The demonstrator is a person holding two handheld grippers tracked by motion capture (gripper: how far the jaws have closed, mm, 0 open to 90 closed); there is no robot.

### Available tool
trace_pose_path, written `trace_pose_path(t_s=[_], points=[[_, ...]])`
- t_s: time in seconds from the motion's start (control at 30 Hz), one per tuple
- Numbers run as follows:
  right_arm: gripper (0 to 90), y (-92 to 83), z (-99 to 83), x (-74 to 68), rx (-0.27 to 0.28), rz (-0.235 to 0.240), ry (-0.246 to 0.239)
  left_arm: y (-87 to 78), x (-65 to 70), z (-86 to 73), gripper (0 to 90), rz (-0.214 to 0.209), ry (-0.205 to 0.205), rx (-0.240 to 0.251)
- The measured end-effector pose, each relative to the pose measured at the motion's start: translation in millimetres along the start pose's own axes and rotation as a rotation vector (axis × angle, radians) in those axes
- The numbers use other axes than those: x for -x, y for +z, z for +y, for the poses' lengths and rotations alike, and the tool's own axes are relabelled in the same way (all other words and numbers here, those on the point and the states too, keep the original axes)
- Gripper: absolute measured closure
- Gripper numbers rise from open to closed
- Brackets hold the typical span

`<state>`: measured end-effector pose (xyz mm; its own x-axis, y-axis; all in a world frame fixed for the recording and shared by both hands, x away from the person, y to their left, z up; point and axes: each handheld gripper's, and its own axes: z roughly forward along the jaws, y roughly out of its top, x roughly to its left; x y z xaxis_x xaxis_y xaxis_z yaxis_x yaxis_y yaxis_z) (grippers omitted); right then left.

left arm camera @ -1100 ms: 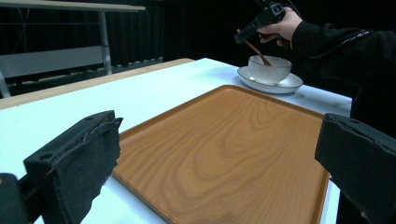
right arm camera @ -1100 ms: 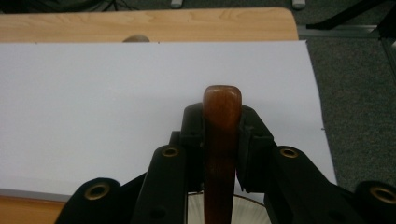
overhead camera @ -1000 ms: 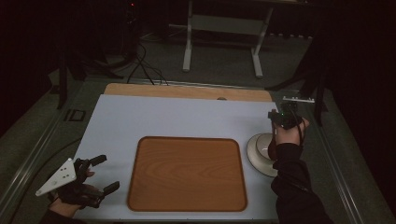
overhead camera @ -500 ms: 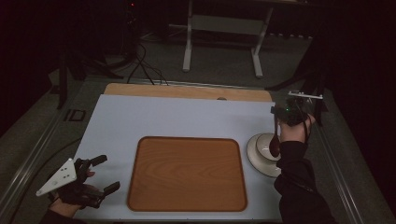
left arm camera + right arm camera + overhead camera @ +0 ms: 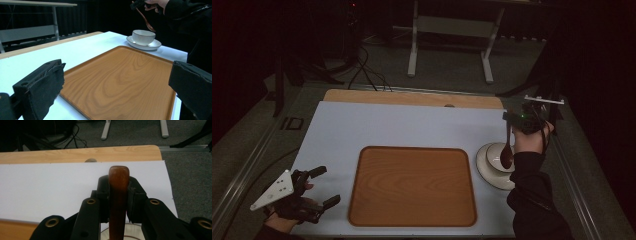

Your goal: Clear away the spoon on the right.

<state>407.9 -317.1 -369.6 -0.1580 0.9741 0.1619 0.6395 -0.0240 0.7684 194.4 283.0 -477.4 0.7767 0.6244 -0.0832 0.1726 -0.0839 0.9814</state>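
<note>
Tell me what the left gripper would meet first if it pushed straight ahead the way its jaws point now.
Probably the wooden tray: in the left gripper view it lies directly ahead between the open jaws of the left gripper. The bowl on its saucer sits farther along that line, though depth is uncertain.

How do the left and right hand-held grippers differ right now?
The left hand-held gripper is open and holds nothing, low at the table's near corner; the right hand-held gripper is shut on a brown wooden spoon, raised above the white bowl. Both have black jaws.
</note>
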Motion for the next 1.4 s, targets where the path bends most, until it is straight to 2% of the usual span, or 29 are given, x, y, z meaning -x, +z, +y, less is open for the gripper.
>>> trace_pose_path(t_s=[0.33,0.53,0.63,0.83,1.4], points=[[75.3,-15.4,4.2,-20.5,0.007,0.019,-0.020,-0.1,0.2,0.0,0.1,-0.002,0.001,-0.001],[75.4,-19.7,1.8,-34.9,0.007,0.053,-0.013,-0.2,0.1,0.0,0.1,-0.002,-0.002,0.002],[75.4,-20.1,-0.6,-44.2,-0.003,0.053,-0.033,-0.2,-0.2,0.0,0.1,-0.001,-0.003,0.002],[75.4,-19.9,-2.9,-62.5,-0.014,0.084,-0.049,-0.2,0.3,-0.1,0.1,-0.003,-0.001,0.001],[75.4,-10.0,-24.3,-104.4,-0.042,0.175,-0.048,0.8,0.7,-0.5,0.1,-0.002,0.000,-0.007]])
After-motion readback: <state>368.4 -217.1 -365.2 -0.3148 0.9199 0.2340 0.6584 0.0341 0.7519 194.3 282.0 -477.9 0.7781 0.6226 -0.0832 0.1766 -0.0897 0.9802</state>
